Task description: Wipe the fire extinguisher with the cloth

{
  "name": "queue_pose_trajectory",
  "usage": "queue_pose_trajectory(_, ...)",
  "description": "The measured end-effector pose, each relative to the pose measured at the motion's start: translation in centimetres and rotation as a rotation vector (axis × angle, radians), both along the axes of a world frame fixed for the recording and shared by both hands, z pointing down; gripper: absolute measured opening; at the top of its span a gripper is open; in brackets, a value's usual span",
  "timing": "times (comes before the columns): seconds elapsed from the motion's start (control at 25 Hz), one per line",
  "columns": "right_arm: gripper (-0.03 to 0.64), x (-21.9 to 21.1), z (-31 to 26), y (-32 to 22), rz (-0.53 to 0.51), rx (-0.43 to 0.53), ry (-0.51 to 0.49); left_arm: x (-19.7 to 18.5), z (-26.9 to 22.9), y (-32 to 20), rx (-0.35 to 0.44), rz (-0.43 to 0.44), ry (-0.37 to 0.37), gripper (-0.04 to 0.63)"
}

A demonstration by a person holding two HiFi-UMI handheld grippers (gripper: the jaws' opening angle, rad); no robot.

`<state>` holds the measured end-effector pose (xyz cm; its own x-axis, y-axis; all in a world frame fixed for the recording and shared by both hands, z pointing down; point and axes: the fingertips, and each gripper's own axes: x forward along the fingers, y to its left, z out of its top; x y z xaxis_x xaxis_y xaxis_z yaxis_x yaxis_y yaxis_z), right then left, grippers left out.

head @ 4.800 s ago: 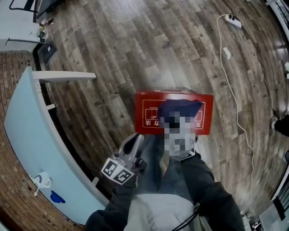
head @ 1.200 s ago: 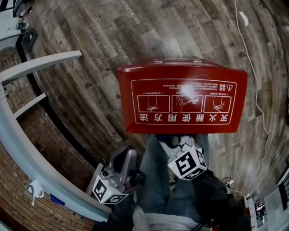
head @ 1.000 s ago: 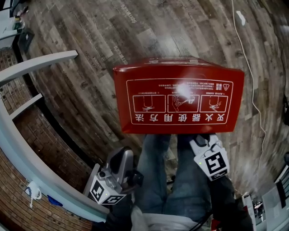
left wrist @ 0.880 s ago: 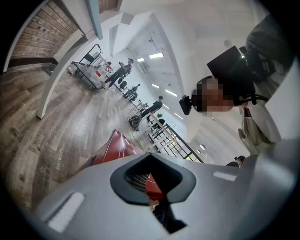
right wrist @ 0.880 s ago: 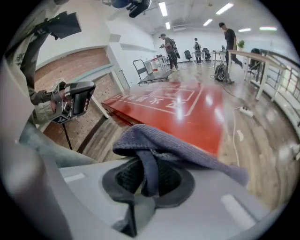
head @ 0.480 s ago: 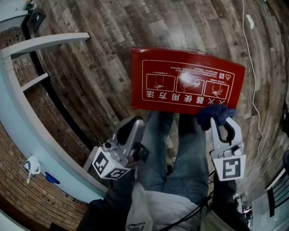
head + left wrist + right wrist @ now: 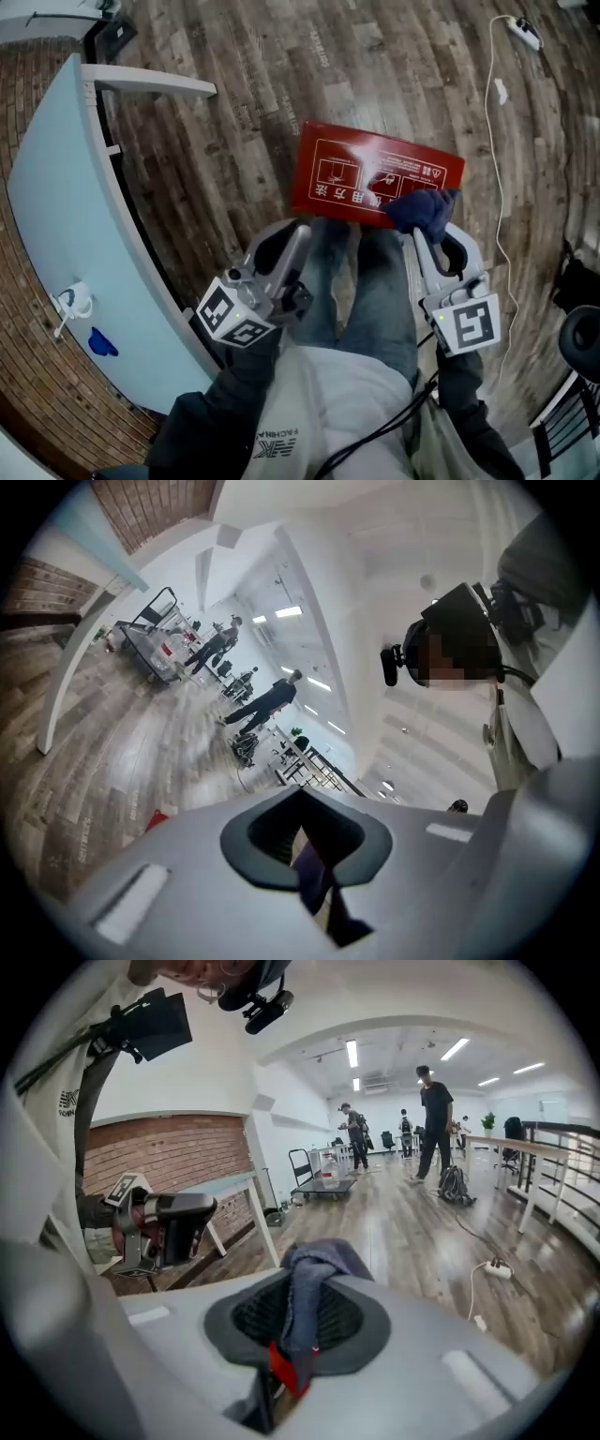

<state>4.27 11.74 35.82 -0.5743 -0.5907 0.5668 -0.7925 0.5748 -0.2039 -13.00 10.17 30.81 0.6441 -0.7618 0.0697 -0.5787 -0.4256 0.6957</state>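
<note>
A red fire extinguisher box [image 7: 361,173] with white printed pictures stands on the wood floor in front of the person's legs. My right gripper [image 7: 425,228] is shut on a dark blue cloth [image 7: 422,208], which in the head view overlaps the box's near right corner. In the right gripper view the cloth [image 7: 314,1274] bunches up between the jaws of the right gripper [image 7: 292,1340]. My left gripper [image 7: 296,234] hangs left of the legs, its jaws together with nothing between them. The left gripper [image 7: 305,855] looks out level across the room.
A pale blue table [image 7: 56,225] with white legs runs along the brick wall at the left, with a white cup [image 7: 73,302] on it. A white cable [image 7: 495,178] and power strip [image 7: 523,33] lie on the floor at the right. People [image 7: 433,1119] and a cart [image 7: 323,1180] stand far off.
Both grippers have risen and the box looks smaller and farther below. The right gripper moved from the box's near edge up to the right, with the blue cloth now showing in its jaws.
</note>
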Motion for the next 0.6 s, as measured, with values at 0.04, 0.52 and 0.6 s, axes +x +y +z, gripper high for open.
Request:
queue_pose_trajectory(0.04,0.055,0.1,-1.2,-0.4,0.001,0.018,0.004,0.3,-1.3,-0.2,0.017,0.004,0.009,0.003)
queue_pose_trajectory(0.52,0.055,-0.2,-12.0,-0.1,-0.031,0.082,-0.003,3.3,-13.8,0.7,0.069,0.023,-0.013,0.003)
queue_pose_trajectory(0.6,0.055,0.2,-11.8,-0.2,-0.042,0.089,0.001,3.7,-14.5,0.9,0.071,0.011,-0.034,0.003)
